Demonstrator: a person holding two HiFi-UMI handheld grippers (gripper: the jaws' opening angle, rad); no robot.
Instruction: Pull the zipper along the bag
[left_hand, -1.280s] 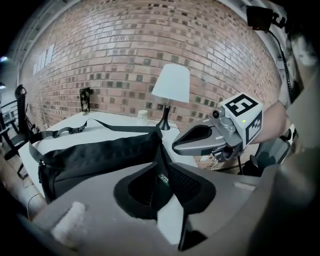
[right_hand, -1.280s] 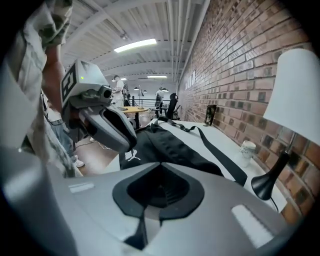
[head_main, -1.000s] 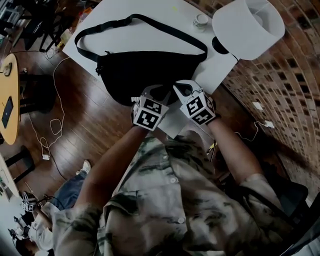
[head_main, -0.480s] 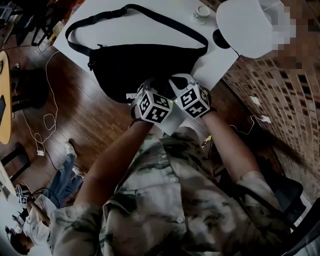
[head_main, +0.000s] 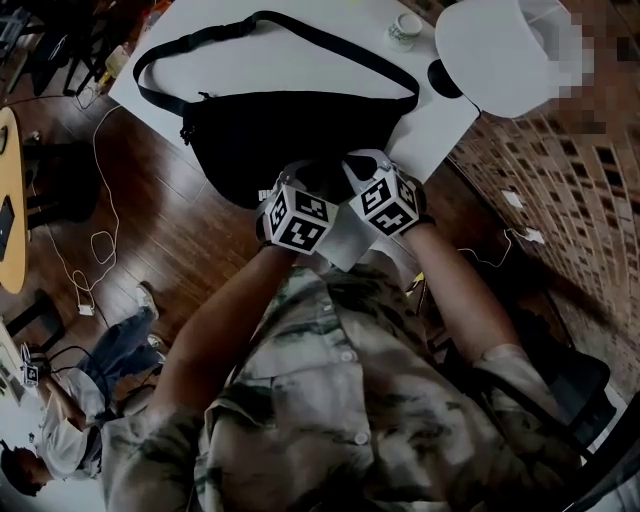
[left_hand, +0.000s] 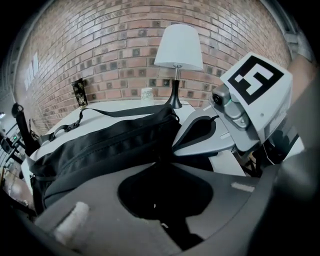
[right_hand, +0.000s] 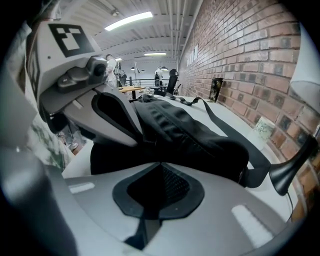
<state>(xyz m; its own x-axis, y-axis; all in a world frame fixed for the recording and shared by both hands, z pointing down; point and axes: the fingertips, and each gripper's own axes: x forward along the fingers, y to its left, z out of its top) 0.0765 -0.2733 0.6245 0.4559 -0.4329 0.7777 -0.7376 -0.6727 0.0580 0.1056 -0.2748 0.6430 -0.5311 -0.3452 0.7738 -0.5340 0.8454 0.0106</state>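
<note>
A black waist bag (head_main: 290, 135) with a long strap (head_main: 270, 25) lies on the white table (head_main: 420, 125). Both grippers sit side by side at the bag's near right edge. My left gripper (head_main: 303, 182) has its jaws closing, and in the left gripper view its tips (left_hand: 157, 163) meet on the bag (left_hand: 110, 140) fabric. The right gripper (head_main: 355, 172) is shut, and in its own view it (right_hand: 160, 162) pinches the bag (right_hand: 190, 135) cloth right beside the left gripper (right_hand: 90, 85). The zipper pull is hidden under the jaws.
A white lamp (head_main: 500, 50) and a small cup (head_main: 405, 28) stand at the table's far right corner. A brick wall runs along the right. Cables (head_main: 95, 245) lie on the wooden floor to the left, where another person (head_main: 70, 420) sits.
Both grippers have stayed at the bag's near edge. The left one has shifted a little and now covers the white logo that showed half a second ago.
</note>
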